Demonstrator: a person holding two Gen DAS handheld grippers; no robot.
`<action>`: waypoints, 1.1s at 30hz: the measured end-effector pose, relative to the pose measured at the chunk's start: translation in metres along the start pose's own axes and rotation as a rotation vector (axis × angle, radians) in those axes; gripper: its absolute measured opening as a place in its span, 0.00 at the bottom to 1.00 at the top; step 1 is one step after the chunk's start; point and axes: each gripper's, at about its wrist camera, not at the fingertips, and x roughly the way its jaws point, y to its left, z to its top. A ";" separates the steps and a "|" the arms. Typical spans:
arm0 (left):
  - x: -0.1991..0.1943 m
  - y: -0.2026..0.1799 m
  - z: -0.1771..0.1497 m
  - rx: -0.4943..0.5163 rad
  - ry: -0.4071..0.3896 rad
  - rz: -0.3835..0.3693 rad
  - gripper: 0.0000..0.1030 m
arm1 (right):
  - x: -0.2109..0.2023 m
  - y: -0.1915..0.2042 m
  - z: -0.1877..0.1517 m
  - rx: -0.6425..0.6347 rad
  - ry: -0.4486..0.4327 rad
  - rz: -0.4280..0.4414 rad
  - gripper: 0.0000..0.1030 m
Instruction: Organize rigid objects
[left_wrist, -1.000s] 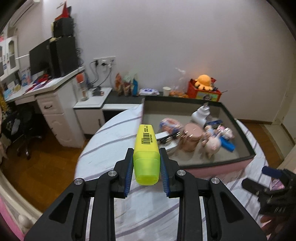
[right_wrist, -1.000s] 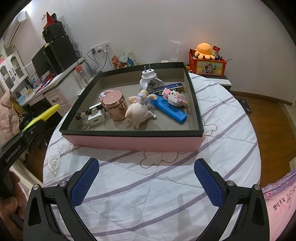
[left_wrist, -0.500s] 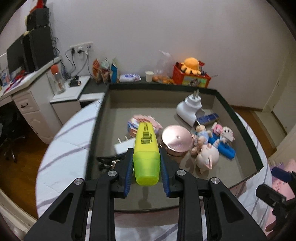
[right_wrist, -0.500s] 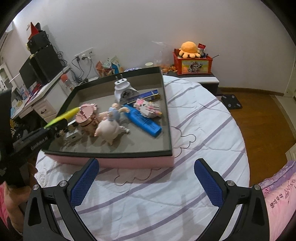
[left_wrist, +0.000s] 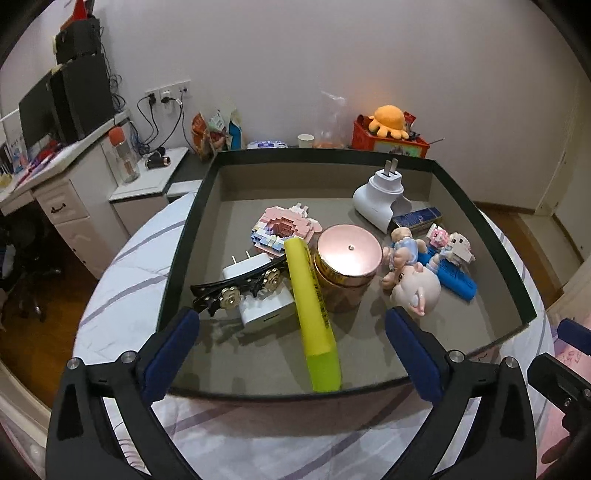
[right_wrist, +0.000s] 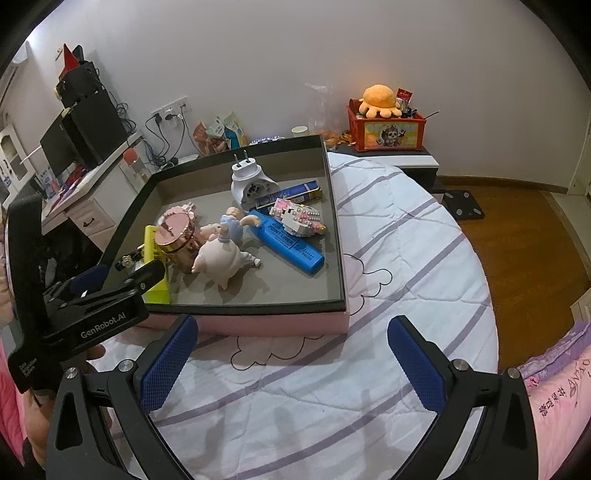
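so the left gripper (left_wrist: 291, 350) is opening up and has just dropped the yellow highlighter (left_wrist: 314, 314) into the tray (left_wrist: 480, 229), one more item sorted, while the right gripper (right_wrist: 291, 365) hangs wide open and empty over the bed (right_wrist: 406, 258).

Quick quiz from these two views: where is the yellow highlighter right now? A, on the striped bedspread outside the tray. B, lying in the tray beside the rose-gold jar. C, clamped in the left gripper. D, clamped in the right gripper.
B: the yellow highlighter lies on the floor of the tray right beside the rose-gold jar, free of the left gripper, whose jaws are opening with nothing between the pads.
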 end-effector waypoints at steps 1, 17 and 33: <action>-0.003 0.000 0.000 0.002 -0.001 0.009 0.99 | -0.003 0.000 -0.001 0.000 -0.004 0.001 1.00; -0.124 0.020 -0.040 -0.036 -0.083 0.033 1.00 | -0.080 0.032 -0.028 -0.057 -0.136 0.017 1.00; -0.236 0.028 -0.130 -0.047 -0.244 0.115 1.00 | -0.156 0.078 -0.106 -0.140 -0.297 -0.009 1.00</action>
